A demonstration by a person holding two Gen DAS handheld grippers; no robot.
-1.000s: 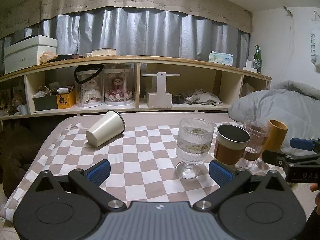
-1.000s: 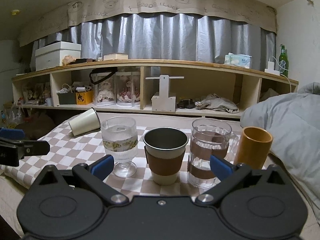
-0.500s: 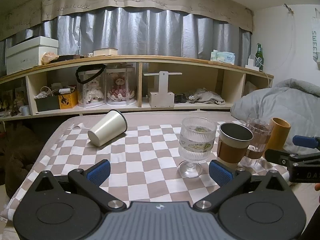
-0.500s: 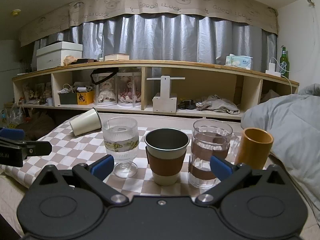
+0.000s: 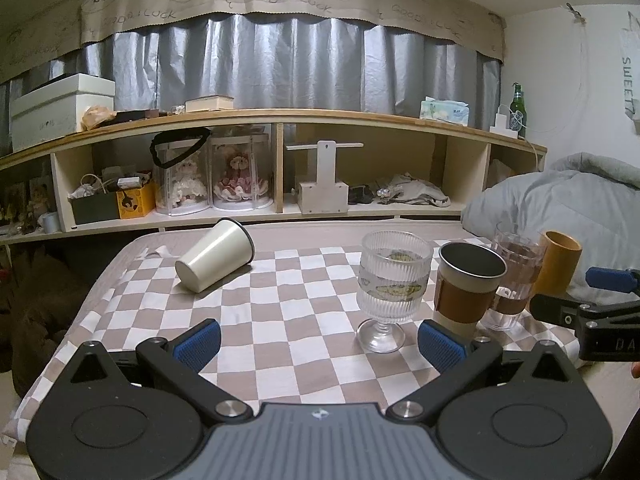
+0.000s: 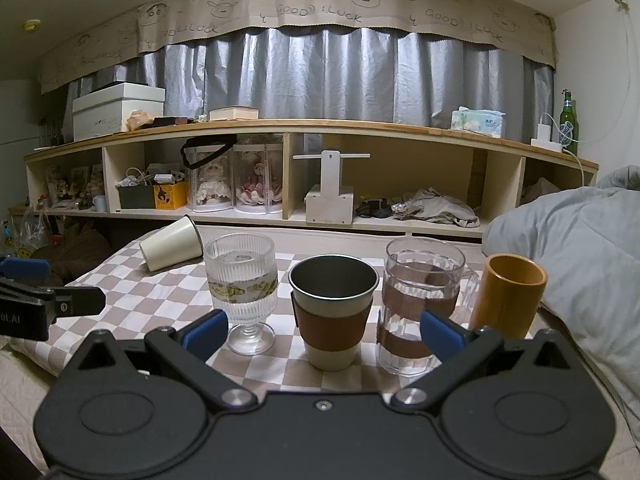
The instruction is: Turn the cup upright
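A cream cup [image 5: 214,255] with a dark rim lies on its side on the checkered cloth [image 5: 280,320], mouth toward the back right. It also shows in the right wrist view [image 6: 172,249] at the far left of the table. My left gripper [image 5: 320,346] is open and empty, well short of the cup, which lies ahead and to the left. My right gripper [image 6: 323,332] is open and empty, in front of the upright cups. The right gripper's side shows in the left wrist view [image 5: 592,304], and the left gripper's side in the right wrist view [image 6: 48,300].
Upright in a row stand a ribbed stemmed glass [image 5: 394,288], a sleeved cup [image 5: 470,290], a glass mug [image 6: 420,304] and an orange cup [image 6: 510,294]. A shelf unit [image 5: 280,160] runs behind the table. A grey duvet [image 6: 580,260] lies at the right.
Both grippers have drawn back and risen slightly, so the table objects look a little lower and farther away. Nothing on the table has moved.
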